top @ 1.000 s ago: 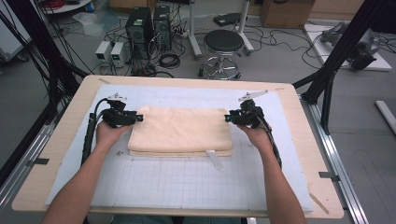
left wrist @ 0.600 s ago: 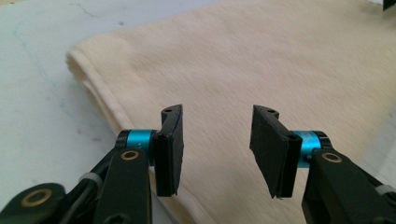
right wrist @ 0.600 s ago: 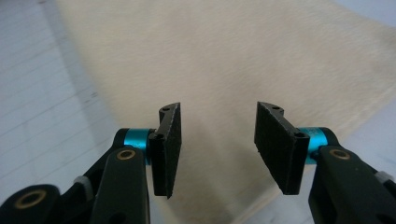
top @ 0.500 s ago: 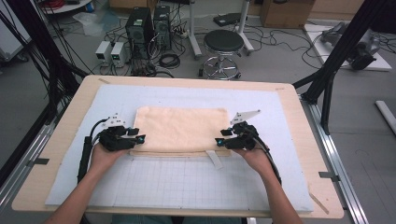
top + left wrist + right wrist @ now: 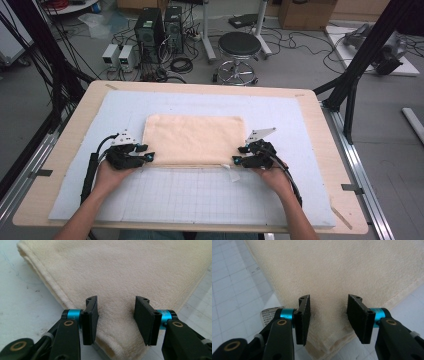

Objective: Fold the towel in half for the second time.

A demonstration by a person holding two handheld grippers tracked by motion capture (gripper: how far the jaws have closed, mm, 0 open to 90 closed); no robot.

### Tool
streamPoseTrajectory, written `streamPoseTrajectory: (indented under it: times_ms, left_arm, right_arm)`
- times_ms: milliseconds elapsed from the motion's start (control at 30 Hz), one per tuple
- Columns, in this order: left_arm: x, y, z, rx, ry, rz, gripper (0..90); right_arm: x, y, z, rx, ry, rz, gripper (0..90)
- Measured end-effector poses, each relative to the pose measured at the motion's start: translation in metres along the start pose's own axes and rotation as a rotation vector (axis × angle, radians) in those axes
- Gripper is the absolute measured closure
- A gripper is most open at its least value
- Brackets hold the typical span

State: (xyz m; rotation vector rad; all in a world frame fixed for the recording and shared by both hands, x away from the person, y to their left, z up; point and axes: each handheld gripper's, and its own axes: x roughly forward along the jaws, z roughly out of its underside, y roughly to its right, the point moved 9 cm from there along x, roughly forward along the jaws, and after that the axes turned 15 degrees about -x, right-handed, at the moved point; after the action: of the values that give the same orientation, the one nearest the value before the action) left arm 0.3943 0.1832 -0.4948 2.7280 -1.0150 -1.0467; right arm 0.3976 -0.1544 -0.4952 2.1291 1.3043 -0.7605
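A cream towel (image 5: 195,139) lay folded flat in the middle of the surface (image 5: 65,125), on a pale mat (image 5: 190,197) with a grid of thin lines. The towel looked like a neat rectangle from the high view.

The left claw (image 5: 145,152) was at the near left corner of the towel. The right claw (image 5: 239,155) was at the near right corner. A hand (image 5: 107,175) held the left one, and another hand (image 5: 272,175) held the right one. Black cables trailed back from both along the arms.

In the left gripper view, the left claw (image 5: 116,317) was open. Its two black jaws stood apart over the folded corner of the towel (image 5: 125,275). The jaws had just been opening a little. The towel corner lay between and under them, but the pads did not squeeze it.

In the right gripper view, the right claw (image 5: 328,317) was open too. Its jaws stood apart over the other corner of the towel (image 5: 337,270), where the layers showed at the edge. These jaws had also just been opening, and they did not pinch the cloth. A small white tag (image 5: 268,313) with tiny print stuck out from the towel just beside the left jaw in that view.

A round black stool (image 5: 240,45) stood on the floor beyond the surface.
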Motion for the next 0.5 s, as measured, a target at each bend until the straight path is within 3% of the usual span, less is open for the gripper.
streamPoseTrajectory:
  times_ms: [200, 500]
  left_arm:
    - [-0.003, 0.001, -0.003, -0.019, 0.018, 0.005, 52.3]
    - [-0.027, 0.006, -0.010, -0.046, 0.051, 0.028, 40.7]
  right_arm:
    - [-0.003, 0.002, -0.002, 0.054, 0.033, -0.004, 48.3]
    - [-0.026, 0.004, -0.011, 0.072, 0.075, 0.070, 35.5]
